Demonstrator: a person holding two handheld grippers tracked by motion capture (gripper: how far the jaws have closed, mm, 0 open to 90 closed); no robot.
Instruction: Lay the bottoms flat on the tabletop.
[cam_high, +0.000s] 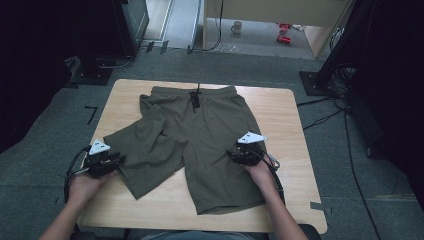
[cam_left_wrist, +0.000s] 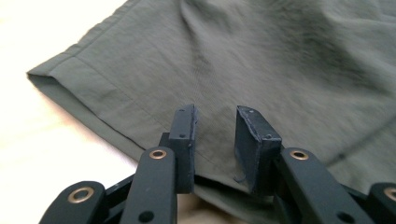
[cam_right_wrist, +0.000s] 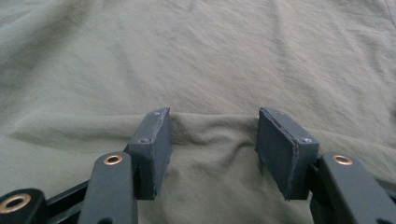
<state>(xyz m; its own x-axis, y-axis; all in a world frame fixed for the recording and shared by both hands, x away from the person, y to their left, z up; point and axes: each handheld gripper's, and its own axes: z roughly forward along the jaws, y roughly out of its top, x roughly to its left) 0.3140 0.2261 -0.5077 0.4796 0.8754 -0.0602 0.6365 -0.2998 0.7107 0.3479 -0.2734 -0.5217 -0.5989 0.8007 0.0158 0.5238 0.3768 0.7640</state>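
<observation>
Okay, olive shorts (cam_high: 200, 135) lie flat on the wooden table (cam_high: 285, 110), waistband and drawstring (cam_high: 195, 100) at the far side, legs toward the person. The leg on the left is rumpled and skewed. Left gripper (cam_high: 112, 160) sits at the outer hem of that leg; in the left gripper view its jaws stand partly apart over the hem edge (cam_left_wrist: 70, 88), cloth between them, pads not pinching. Right gripper (cam_high: 237, 156) rests on the other leg, jaws wider apart, a raised fold (cam_right_wrist: 210, 123) between the pads, not clamped. Fabric looks thin, light, limp, a bit slick; likely to sag and slip. Best hold: the stitched hem or side seam, pinched deep.
</observation>
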